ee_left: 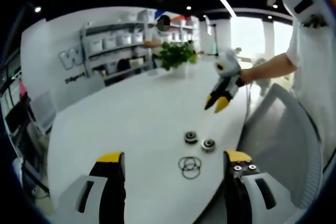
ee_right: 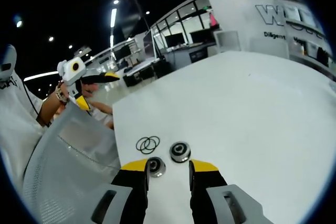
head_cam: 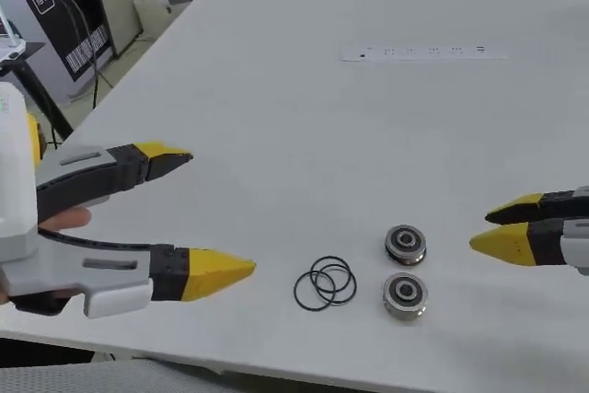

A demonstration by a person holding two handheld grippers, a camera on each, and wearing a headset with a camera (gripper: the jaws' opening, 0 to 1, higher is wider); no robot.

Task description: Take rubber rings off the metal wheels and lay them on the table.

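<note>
Here, on a broad white surface (head_cam: 276,126), a small cluster of thin black rubber rings (head_cam: 325,283) lies flat near the front edge, its loops overlapping. Just beside it stand two small silver metal wheels with dark centres, the farther wheel (head_cam: 405,242) and the nearer wheel (head_cam: 405,292), close together but apart.

The left hand-held gripper (head_cam: 221,213) hovers above the surface left of the rings, its yellow-tipped jaws spread wide and empty. The right hand-held gripper (head_cam: 480,231) hangs right of the wheels, jaws drawn narrow with a slim gap and nothing between them. In the right gripper view the nearer wheel (ee_right: 156,166) sits just ahead of its jaw tips.

The stripping looks well along, with rings already laid down. Whether either wheel still carries a ring in its groove is too small to tell. If one does, the next move probably calls for one gripper to steady that wheel while the other hooks the band with a fine tip and rolls it off.

The rings rest loose, straight on the surface.
</note>
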